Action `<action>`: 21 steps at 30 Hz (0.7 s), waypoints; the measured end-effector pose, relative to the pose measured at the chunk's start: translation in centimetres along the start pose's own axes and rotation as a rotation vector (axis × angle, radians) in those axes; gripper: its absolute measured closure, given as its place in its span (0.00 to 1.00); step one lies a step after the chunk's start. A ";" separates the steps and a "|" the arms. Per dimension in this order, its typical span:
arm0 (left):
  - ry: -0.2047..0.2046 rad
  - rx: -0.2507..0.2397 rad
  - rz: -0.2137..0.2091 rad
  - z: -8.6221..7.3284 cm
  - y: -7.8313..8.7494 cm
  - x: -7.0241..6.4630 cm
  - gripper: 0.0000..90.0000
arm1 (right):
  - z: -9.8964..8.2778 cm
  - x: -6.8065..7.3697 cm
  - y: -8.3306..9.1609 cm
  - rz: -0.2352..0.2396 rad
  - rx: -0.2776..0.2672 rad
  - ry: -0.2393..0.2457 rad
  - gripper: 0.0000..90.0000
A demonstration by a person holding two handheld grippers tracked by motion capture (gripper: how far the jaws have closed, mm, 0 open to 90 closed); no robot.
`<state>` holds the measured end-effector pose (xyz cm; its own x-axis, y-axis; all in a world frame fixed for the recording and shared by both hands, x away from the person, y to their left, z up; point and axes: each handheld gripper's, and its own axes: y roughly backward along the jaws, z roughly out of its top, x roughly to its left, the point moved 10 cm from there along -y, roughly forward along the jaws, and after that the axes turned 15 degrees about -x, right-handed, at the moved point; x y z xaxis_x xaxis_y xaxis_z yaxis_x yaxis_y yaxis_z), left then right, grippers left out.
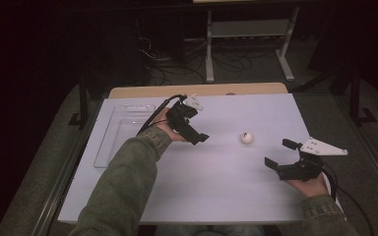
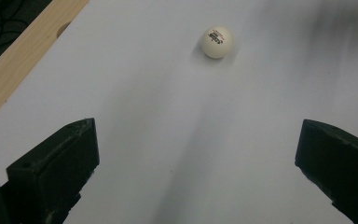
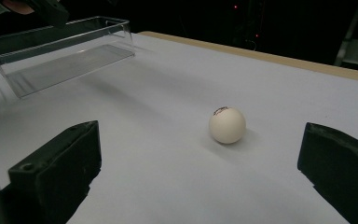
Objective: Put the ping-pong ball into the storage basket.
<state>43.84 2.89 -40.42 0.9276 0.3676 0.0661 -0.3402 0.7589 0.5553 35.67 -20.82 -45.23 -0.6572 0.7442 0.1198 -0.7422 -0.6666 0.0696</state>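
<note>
Now | surface [image 1: 216,196]: white, clear tray [image 1: 123,129] near its left edge | left gripper [image 1: 197,133]: jaws spread wide, holding nothing | right gripper [image 1: 279,153]: jaws released, nothing held, slightly nearer | ball [image 1: 246,137]: white, right of centre, between both grippers, ahead of each; red-and-black print unreadable

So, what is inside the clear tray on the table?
The clear tray looks empty: its bare bottom shows through the walls. The left gripper and hand cover one end in both views.
</note>
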 end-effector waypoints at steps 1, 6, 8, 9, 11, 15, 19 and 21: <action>0.002 0.000 -0.001 0.1 -0.2 0.0 0.00 | 0.0 0.0 0.0 0.000 0.000 0.000 0.00; -0.005 0.008 -0.013 0.3 -1.2 0.1 0.00 | 0.0 -0.2 0.3 -0.007 -0.003 -0.009 0.00; -0.003 0.004 -0.017 0.4 -1.6 0.2 0.00 | -0.1 -0.2 0.4 -0.008 -0.003 -0.010 0.00; -0.002 0.005 -0.015 0.5 -1.9 0.3 0.00 | -0.1 -0.2 0.4 -0.007 -0.002 -0.008 0.00; -0.001 0.009 -0.019 0.5 -2.4 0.3 0.00 | -0.1 -0.2 0.5 -0.008 0.001 -0.005 0.00; -0.007 0.010 -0.028 0.8 -2.9 0.2 0.00 | -0.1 -0.2 0.6 -0.010 -0.001 -0.005 0.00; -0.013 0.012 -0.035 1.1 -3.4 0.3 0.00 | -0.1 -0.3 0.5 -0.007 -0.003 -0.007 0.00; -0.017 0.022 -0.031 1.1 -3.6 0.5 0.00 | -0.1 -0.3 0.4 -0.004 -0.002 -0.006 0.00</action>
<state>45.69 -0.25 -41.42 0.9404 0.3342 0.0627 -0.3078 0.7580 0.5750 35.53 -21.30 -45.32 -0.6537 0.7463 0.1254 -0.7448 -0.6638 0.0679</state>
